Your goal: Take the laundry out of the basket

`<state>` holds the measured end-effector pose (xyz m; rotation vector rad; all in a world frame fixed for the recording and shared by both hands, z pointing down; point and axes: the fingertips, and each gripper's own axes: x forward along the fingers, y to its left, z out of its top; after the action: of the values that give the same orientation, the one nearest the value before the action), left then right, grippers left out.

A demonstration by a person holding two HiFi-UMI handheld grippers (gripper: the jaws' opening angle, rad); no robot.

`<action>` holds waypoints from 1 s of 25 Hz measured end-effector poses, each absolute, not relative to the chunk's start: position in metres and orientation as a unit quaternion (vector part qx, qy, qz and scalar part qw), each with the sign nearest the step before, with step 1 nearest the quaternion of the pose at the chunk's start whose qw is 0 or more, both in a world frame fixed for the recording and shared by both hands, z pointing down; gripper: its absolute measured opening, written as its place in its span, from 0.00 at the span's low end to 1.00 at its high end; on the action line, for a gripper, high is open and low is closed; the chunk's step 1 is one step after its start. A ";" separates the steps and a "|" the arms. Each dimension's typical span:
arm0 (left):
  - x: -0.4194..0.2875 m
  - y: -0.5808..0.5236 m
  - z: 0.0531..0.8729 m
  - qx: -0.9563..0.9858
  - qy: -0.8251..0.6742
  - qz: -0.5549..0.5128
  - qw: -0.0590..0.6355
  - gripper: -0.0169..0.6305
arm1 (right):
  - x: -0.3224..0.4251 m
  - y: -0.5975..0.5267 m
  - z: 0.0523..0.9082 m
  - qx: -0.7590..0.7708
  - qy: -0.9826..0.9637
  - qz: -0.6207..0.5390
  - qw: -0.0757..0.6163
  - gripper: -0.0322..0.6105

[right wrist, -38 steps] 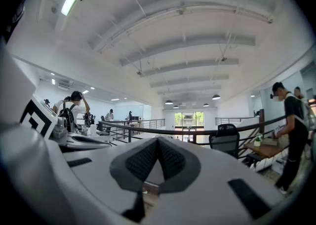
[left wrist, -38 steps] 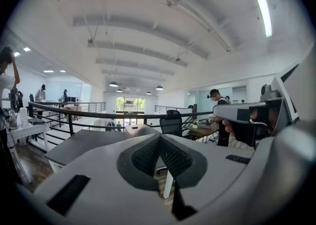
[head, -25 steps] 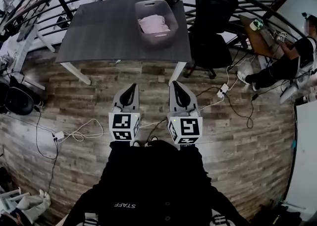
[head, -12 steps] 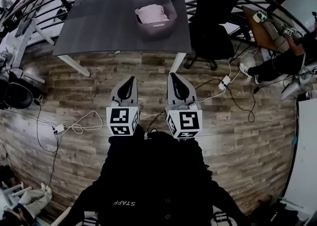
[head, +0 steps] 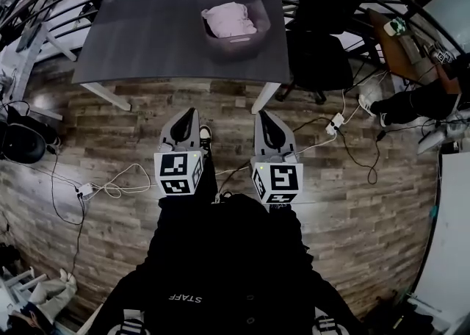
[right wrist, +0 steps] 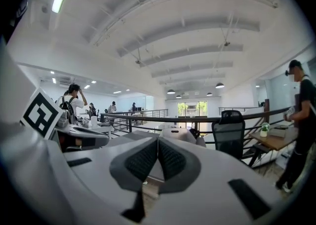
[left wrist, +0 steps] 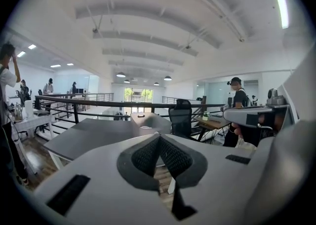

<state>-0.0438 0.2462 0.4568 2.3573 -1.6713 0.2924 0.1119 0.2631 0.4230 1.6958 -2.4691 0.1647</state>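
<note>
My left gripper [head: 191,113] hangs over the wood floor [head: 110,135], short of the grey table [head: 147,40], with its jaws pressed together and nothing between them. Ahead, toward the table's right end, I see the grey basket [head: 253,40] with the pale pink laundry [head: 229,19] heaped inside it, well apart from both grippers. My right gripper [head: 265,115] sits just beside the left one, its jaws likewise closed on nothing, and further right a black office chair [head: 323,47] stands by the table's corner.
</note>
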 end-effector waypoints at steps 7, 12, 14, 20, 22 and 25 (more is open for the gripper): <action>-0.049 0.125 0.459 0.819 -0.556 0.087 0.112 0.03 | 0.097 0.146 0.427 0.572 -0.815 0.044 0.080 0.07; -0.053 0.037 0.460 0.828 -0.539 0.097 0.125 0.03 | 0.081 0.055 0.434 0.578 -0.809 0.064 0.091 0.07; -0.055 0.006 0.462 0.831 -0.532 0.100 0.130 0.03 | 0.074 0.024 0.437 0.577 -0.808 0.071 0.095 0.07; -0.058 -0.060 0.478 0.841 -0.509 0.108 0.150 0.03 | 0.056 -0.048 0.454 0.577 -0.804 0.086 0.119 0.07; -0.059 -0.077 0.484 0.843 -0.502 0.111 0.159 0.03 | 0.052 -0.064 0.460 0.578 -0.800 0.093 0.131 0.07; -0.061 -0.099 0.490 0.846 -0.492 0.114 0.169 0.03 | 0.048 -0.081 0.468 0.582 -0.794 0.100 0.148 0.07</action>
<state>-0.0613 -0.0991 0.4897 2.4045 -1.3995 0.3250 0.0478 -0.0813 0.4681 1.6727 -2.2830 0.2874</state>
